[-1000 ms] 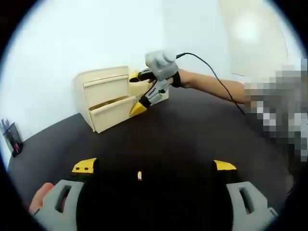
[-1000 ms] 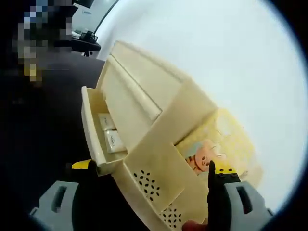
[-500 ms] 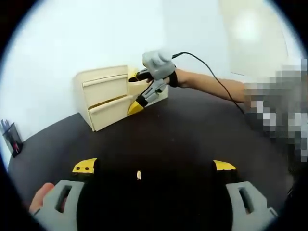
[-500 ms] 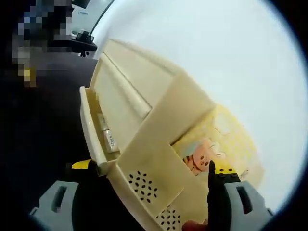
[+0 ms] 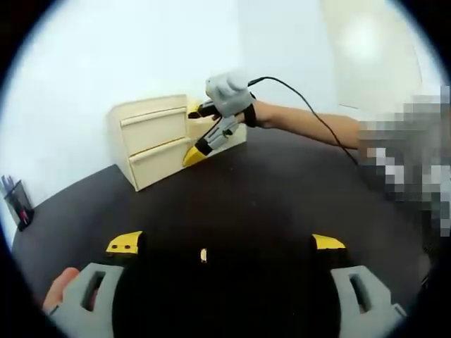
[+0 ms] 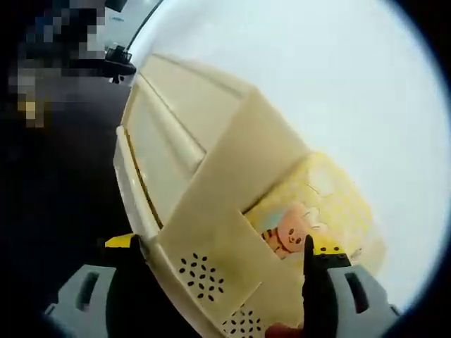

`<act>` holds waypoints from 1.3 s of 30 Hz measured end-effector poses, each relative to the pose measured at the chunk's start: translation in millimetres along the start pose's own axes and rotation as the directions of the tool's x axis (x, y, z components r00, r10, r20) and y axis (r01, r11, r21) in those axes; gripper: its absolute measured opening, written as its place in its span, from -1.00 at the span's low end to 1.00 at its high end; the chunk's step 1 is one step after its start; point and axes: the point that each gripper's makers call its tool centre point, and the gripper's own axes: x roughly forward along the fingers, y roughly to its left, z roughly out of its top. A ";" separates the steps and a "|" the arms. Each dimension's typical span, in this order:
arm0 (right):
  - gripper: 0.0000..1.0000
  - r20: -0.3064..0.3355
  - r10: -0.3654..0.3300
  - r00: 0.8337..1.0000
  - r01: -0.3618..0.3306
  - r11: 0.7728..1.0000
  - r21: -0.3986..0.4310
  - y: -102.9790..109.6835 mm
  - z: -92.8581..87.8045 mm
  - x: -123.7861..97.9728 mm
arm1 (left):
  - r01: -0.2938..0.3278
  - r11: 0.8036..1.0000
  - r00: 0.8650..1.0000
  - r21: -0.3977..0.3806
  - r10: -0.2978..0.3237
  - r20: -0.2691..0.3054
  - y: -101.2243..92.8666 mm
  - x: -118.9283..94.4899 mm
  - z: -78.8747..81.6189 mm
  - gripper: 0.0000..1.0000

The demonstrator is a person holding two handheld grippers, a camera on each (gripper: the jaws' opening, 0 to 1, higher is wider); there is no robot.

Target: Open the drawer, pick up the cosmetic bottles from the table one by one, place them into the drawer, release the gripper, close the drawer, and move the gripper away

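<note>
Drawer (image 6: pixel 137 190) nearly shut, right gripper (image 5: pixel 201 146) at its front, jaws apart, pushing. Cabinet (image 5: pixel 151 141) at 11 o'clock. Left gripper (image 5: pixel 225 246) idle, jaws apart. Next: withdraw.

Drawer (image 6: pixel 134 190) nearly shut, its contents hidden (only a thin dark gap shows). Small dark holder (image 5: pixel 17 203) at the table edge, contents too small to identify.

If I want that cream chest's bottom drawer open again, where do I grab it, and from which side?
Pinch the top lip of the cream lower drawer, coming straight at the front of the cream plastic chest. The drawer's front panel is flat, and its upper edge stands slightly proud with a thin gap, so that is probably the only graspable part.
</note>
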 end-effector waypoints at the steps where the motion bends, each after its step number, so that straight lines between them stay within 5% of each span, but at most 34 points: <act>1: 0.82 0.001 -0.005 1.000 0.005 1.000 0.000 -0.5 0.0 0.3 | 0.000 1.000 1.000 0.001 0.000 -0.001 -1.3 0.6 -0.3 0.88; 14: 0.73 -0.003 0.015 1.000 -0.015 1.000 -0.012 4.3 -2.1 -0.4 | 0.004 1.000 1.000 0.003 -0.004 0.005 0.0 0.0 1.5 0.89; 18: 0.70 0.024 0.035 0.999 -0.035 0.999 -0.023 7.8 5.6 -8.8 | 0.032 0.999 0.997 -0.008 -0.032 0.067 0.4 -7.2 17.0 0.91; 26: 0.69 0.082 0.038 0.996 -0.036 0.999 -0.021 3.3 29.6 -33.9 | 0.014 1.000 0.999 0.015 -0.015 0.034 2.9 -3.6 9.2 0.91; 33: 0.57 0.133 0.046 0.990 -0.043 0.999 -0.025 5.4 47.4 -49.0 | 0.045 0.999 0.997 0.017 -0.046 0.064 -9.1 -9.9 13.1 0.92; 39: 0.54 0.156 0.049 0.987 -0.046 0.999 -0.024 3.1 55.9 -57.1 | 0.029 0.999 0.998 0.028 -0.031 0.061 11.9 -22.9 12.5 0.92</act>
